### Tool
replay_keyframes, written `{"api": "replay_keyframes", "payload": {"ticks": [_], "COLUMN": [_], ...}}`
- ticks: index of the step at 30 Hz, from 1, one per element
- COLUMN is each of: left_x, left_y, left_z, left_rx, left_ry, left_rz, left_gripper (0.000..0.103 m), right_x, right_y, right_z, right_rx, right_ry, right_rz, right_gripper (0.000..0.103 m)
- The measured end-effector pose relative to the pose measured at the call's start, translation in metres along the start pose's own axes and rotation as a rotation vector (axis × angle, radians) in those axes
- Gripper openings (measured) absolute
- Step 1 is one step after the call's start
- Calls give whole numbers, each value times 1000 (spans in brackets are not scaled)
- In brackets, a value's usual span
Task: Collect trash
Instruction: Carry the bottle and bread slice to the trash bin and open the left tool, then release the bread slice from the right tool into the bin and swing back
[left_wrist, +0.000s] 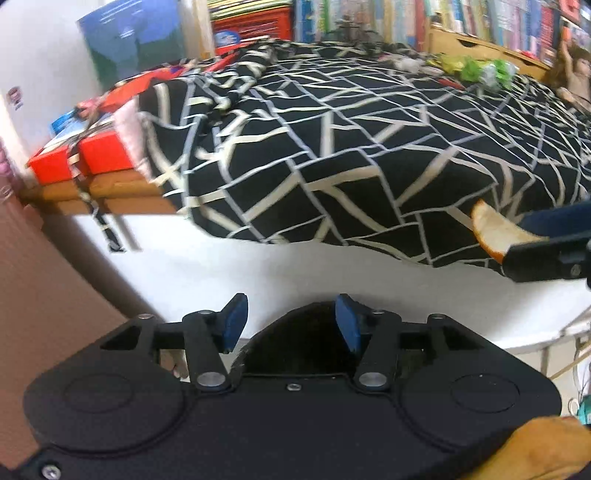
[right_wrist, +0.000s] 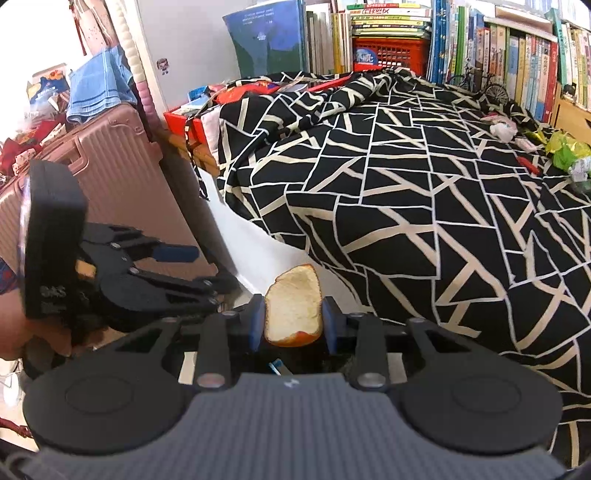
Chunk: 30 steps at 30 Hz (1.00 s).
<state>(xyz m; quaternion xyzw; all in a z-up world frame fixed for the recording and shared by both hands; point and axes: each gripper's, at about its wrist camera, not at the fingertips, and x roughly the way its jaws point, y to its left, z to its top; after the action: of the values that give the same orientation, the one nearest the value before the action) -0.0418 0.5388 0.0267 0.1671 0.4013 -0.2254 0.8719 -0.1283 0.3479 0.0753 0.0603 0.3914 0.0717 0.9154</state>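
Observation:
A piece of orange peel (right_wrist: 295, 288), white pith facing up, is pinched between the blue pads of my right gripper (right_wrist: 293, 304), which is shut on it just off the near edge of the table. In the left wrist view the same peel (left_wrist: 495, 232) and right gripper (left_wrist: 517, 240) show at the right edge. My left gripper (left_wrist: 290, 306) is open and holds nothing, below the table edge; it also appears as the left gripper (right_wrist: 199, 269) to the left of the right one. Green wrappers (right_wrist: 565, 151) and a white crumpled scrap (right_wrist: 502, 129) lie at the table's far right.
A black cloth with white lines (right_wrist: 424, 184) covers the table. A red box (left_wrist: 96, 155) sits at its left end, with a pink suitcase (right_wrist: 110, 177) beside it. Bookshelves (right_wrist: 498, 55) stand behind. A dark rounded shape (left_wrist: 306, 339) lies under my left gripper.

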Motion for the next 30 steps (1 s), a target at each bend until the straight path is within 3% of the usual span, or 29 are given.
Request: {"api": "replay_keyframes", "payload": {"ticks": [7, 14, 19, 21, 25, 27, 29, 30], "left_x": [-40, -61, -70, -75, -88, -99, -111, -118], "left_y": [26, 37, 46, 50, 55, 57, 58, 57], "left_z": [-5, -18, -26, -28, -26, -21, -15, -10], "left_rx": [-124, -172, -208, -222, -259, -273, -265, -238], "left_ry": [-63, -75, -71, -76, -87, -114, -160, -185], "left_rz": [38, 107, 135, 146, 160, 160, 146, 137], "left_gripper": [63, 63, 63, 63, 65, 73, 87, 88], "right_x": [26, 83, 105, 108, 91, 64, 39, 25], "right_y": [3, 22, 30, 32, 25, 19, 15, 12], "right_z": [1, 6, 8, 8, 14, 20, 24, 26], "right_rx": [5, -75, -109, -133, -88, -48, -25, -11], "right_ry": [49, 133, 124, 122, 97, 26, -39, -69], "right_rz": [31, -11, 11, -40, -60, -31, -13, -3], "right_gripper": [38, 42, 74, 77, 77, 80, 89, 92]}}
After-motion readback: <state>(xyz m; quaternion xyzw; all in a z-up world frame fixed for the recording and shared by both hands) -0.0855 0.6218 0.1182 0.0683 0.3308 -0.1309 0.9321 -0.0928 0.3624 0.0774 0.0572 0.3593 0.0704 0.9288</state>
